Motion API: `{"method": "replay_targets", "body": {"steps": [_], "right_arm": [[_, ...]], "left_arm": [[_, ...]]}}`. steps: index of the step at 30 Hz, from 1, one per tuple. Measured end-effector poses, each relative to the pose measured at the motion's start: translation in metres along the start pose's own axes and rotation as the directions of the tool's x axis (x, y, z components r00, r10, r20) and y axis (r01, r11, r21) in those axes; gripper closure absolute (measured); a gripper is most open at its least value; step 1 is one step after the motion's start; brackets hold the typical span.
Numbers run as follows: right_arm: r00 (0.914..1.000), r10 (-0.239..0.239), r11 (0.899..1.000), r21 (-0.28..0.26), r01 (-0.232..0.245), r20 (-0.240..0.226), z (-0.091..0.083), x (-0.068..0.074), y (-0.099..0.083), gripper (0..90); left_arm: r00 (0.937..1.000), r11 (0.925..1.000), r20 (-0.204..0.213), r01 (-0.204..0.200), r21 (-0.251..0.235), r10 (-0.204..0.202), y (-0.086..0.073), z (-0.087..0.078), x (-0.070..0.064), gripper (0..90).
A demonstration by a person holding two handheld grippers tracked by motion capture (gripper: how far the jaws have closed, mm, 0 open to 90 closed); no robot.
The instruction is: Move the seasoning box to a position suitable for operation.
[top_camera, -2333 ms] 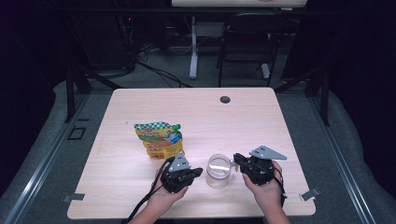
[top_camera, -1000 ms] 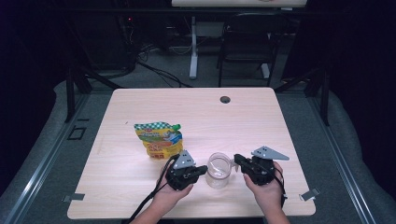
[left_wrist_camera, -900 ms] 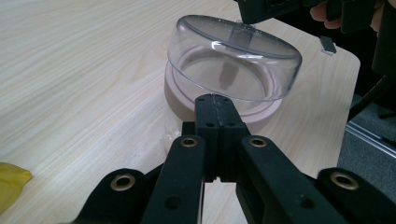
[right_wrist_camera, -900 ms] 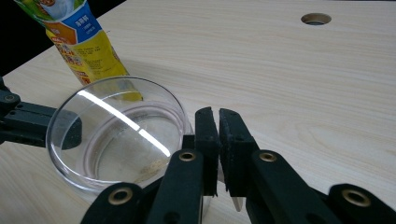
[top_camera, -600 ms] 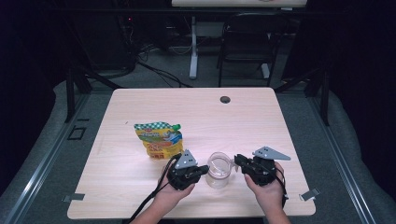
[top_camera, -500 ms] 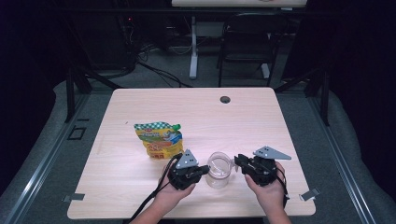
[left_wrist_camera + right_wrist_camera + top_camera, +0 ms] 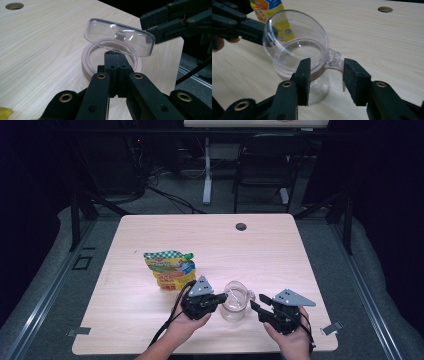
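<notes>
A small clear jar (image 7: 234,304) with a pale pink collar (image 7: 317,72) stands near the table's front edge. Its clear hinged lid (image 7: 118,37) is tilted up off the collar (image 7: 87,60). My left gripper (image 7: 116,56) is shut on the lid's edge and reaches in from the jar's left (image 7: 220,299). My right gripper (image 7: 325,80) is open on the jar's right (image 7: 256,307); its jaws stand on either side of the hinge tab (image 7: 334,58) without touching it. The right gripper's jaws (image 7: 160,22) show beyond the lid in the left gripper view.
A yellow and green snack pouch (image 7: 170,268) lies flat just behind my left hand. A round cable hole (image 7: 241,226) sits near the table's far edge. A chair and desk legs stand on the floor past the table.
My left gripper has shifted a little to the right, toward the jar, and rolled so its grey plate faces up. The right gripper has barely moved.
</notes>
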State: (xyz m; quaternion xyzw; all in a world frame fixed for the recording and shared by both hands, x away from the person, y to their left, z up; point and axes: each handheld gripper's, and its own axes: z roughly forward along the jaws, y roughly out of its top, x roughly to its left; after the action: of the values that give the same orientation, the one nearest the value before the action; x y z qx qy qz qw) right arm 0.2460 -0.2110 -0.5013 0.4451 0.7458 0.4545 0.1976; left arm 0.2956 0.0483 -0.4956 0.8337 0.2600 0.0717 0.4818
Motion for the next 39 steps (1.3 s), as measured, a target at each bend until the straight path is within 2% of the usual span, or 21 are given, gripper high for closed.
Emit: {"method": "replay_targets", "body": {"steps": [2,6,9,11,16,22,28,39], "right_arm": [[0.9996,-0.022,1.000,-0.002,0.022,-0.017,0.001,0.003,-0.001,53.0],[0.9959,-0.089,0.996,0.010,0.089,-0.010,0.003,0.011,-0.006,48.7],[0.9957,-0.092,0.996,0.008,0.092,-0.011,0.006,0.014,-0.007,47.0],[0.9939,-0.110,0.994,-0.001,0.110,0.008,0.010,0.017,-0.007,45.0],[0.9926,-0.120,0.992,-0.023,0.120,0.022,0.013,0.019,-0.006,44.7],[0.9901,-0.140,0.989,-0.040,0.140,0.006,0.015,0.021,-0.004,46.9],[0.9898,-0.143,0.988,-0.056,0.143,0.004,0.013,0.021,-0.002,49.5],[0.9948,-0.102,0.991,-0.088,0.102,0.000,0.008,0.012,0.000,56.3]], "left_arm": [[1.0000,1.0000,0.001,-0.002,0.003,0.002,0.002,0.001,0.000,90.0],[1.0000,1.0000,0.005,0.001,0.000,-0.001,0.005,0.001,0.000,90.0],[1.0000,1.0000,0.006,-0.001,-0.006,0.001,0.007,0.001,0.000,90.0],[1.0000,1.0000,0.003,-0.001,-0.007,0.001,0.008,0.001,-0.001,90.0],[1.0000,1.0000,-0.004,-0.006,0.000,0.006,0.007,-0.001,-0.001,90.0],[1.0000,1.0000,-0.009,0.003,0.003,-0.003,0.003,-0.002,0.001,89.8],[0.9999,0.9998,-0.012,0.009,0.016,-0.009,-0.002,-0.002,0.002,89.8],[0.9992,0.9995,-0.034,0.021,0.022,-0.021,-0.010,-0.014,0.009,89.0]]}}
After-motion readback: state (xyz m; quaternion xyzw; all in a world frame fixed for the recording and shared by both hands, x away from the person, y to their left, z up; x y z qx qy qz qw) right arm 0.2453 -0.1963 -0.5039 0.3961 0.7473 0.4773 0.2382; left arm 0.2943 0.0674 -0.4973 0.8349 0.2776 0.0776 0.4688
